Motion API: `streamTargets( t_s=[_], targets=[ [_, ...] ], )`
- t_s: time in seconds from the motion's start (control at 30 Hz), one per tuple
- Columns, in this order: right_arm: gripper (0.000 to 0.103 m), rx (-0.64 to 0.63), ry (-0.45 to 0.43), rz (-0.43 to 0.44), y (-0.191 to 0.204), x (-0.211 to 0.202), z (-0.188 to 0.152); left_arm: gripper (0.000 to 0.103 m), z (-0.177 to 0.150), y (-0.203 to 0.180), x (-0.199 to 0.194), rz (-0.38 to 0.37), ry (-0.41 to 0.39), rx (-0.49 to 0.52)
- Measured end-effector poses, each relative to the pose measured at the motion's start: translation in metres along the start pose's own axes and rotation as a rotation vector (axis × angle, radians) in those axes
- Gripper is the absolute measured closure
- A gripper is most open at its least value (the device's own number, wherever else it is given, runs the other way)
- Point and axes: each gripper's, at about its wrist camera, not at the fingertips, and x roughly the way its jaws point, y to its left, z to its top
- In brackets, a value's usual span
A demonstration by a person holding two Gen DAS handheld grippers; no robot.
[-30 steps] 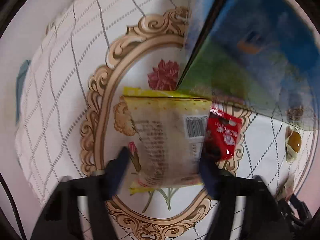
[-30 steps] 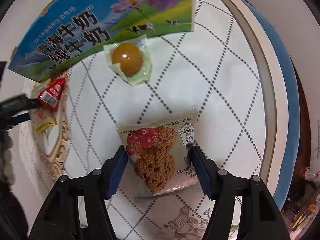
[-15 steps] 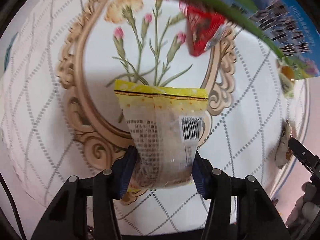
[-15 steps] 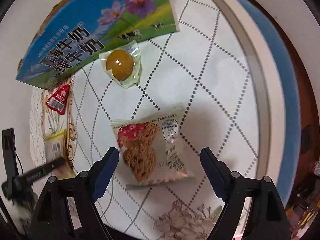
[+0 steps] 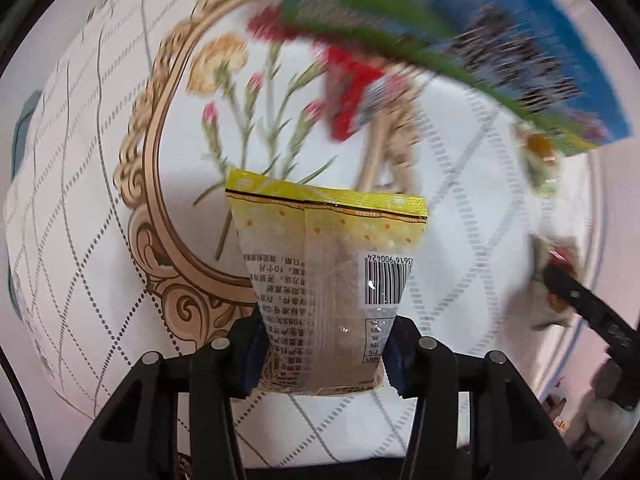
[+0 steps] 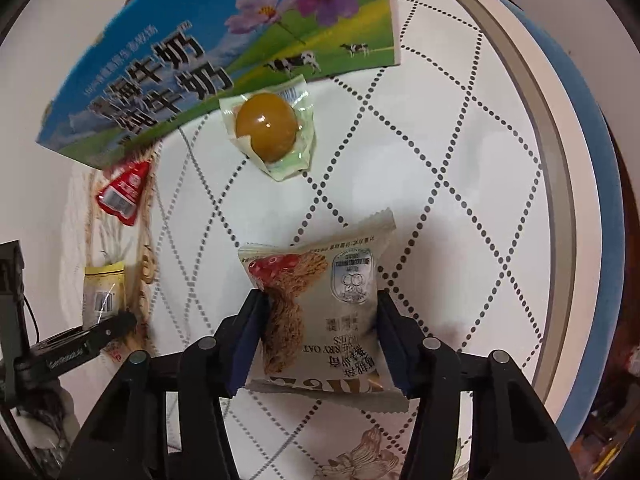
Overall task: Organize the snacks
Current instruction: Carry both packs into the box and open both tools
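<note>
Right gripper (image 6: 318, 338) was spread over the oat cookie pack (image 6: 320, 312) half a sec ago; now it's pinched on it, pack lifted a bit off the tablecloth (image 6: 440, 160), I think. Left gripper (image 5: 322, 354) is still clamped on the yellow snack packet (image 5: 326, 276), held up over the cloth. So both are loaded; next stop's prob the milk carton box (image 6: 224, 48). Red sachet (image 6: 122, 192) & wrapped egg (image 6: 268, 134) are still lying out by the box.

The right gripper (image 6: 318, 336), wide open half a second ago, now clamps the oat cookie packet (image 6: 320, 312). The left gripper (image 5: 322, 354) now carries its yellow packet (image 5: 320, 280) clear of the counter (image 5: 460, 200).
</note>
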Motion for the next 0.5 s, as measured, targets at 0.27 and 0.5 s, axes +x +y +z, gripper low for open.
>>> streamTargets(
  t_s=[0.27,0.5],
  targets=[
    [0.047,0.015,-0.095,0.132,0.005,-0.06,0.011,0.057,0.036,-0.055,-0.096,-0.133,-0.149,0.098],
    [0.047,-0.031,-0.278,0.171,0.029,-0.135,0.072,0.057,0.116,-0.082,-0.148,-0.087,-0.279,0.174]
  ],
)
